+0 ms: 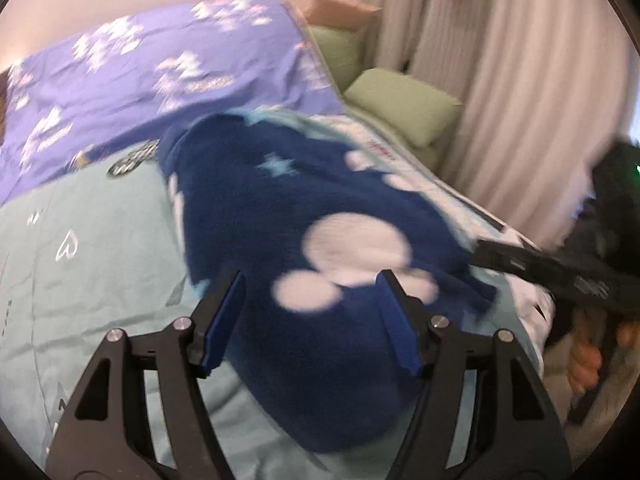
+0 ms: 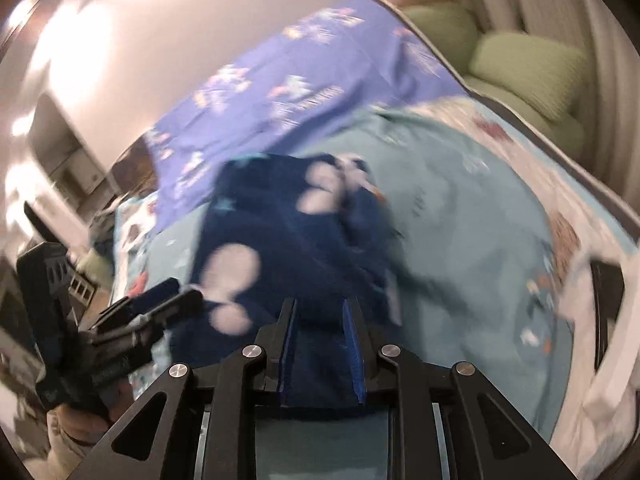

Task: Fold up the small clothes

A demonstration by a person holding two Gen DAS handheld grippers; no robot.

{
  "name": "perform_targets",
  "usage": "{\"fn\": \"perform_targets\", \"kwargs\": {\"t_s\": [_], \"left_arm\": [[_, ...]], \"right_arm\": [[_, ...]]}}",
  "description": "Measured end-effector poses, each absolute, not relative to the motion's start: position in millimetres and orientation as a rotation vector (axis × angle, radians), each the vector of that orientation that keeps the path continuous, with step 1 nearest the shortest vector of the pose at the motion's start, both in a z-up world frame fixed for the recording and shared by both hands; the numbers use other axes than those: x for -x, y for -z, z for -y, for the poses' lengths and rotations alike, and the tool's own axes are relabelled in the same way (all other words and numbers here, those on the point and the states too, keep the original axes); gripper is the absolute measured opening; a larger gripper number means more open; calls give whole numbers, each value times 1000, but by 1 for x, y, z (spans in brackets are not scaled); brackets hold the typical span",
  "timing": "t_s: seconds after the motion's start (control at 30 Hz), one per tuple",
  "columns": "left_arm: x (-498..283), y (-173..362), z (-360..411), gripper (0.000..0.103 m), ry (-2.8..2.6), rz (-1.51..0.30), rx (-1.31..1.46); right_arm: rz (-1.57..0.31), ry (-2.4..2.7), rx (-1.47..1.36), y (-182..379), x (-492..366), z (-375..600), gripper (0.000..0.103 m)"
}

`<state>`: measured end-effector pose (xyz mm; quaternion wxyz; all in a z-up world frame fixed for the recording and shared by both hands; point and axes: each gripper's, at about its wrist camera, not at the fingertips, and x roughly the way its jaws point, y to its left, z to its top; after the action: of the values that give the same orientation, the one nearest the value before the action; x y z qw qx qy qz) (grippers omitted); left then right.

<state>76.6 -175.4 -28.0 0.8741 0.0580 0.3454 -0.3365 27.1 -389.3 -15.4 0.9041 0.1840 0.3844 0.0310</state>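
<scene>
We're working on the bed w/ both tongs. Our left tongs (image 1: 312, 312) are standing wide apart, straddling the near end of the dark blue fleece garment (image 1: 312, 216) w/ white blobs; pads aren't pressing it. Our right tongs (image 2: 320, 344) are pinched narrow on a fold of the same garment, fabric between the pads. The garment is lying bunched on the teal bedsheet (image 1: 80, 264), stretching away ahead of both tongs. A purple quilt (image 1: 132, 84) is lying beyond it, green cushions (image 1: 404, 100) off to the far right.
</scene>
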Motion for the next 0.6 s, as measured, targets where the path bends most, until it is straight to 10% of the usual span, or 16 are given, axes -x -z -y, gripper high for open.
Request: {"fn": "perform_targets", "kwargs": {"t_s": [0.2, 0.6], "left_arm": [[-58, 81, 187, 73, 682, -712, -309], [-90, 7, 188, 72, 703, -641, -206]], "right_arm": [[-960, 8, -374, 87, -51, 389, 20], [-781, -49, -222, -2, -77, 376, 23]]}}
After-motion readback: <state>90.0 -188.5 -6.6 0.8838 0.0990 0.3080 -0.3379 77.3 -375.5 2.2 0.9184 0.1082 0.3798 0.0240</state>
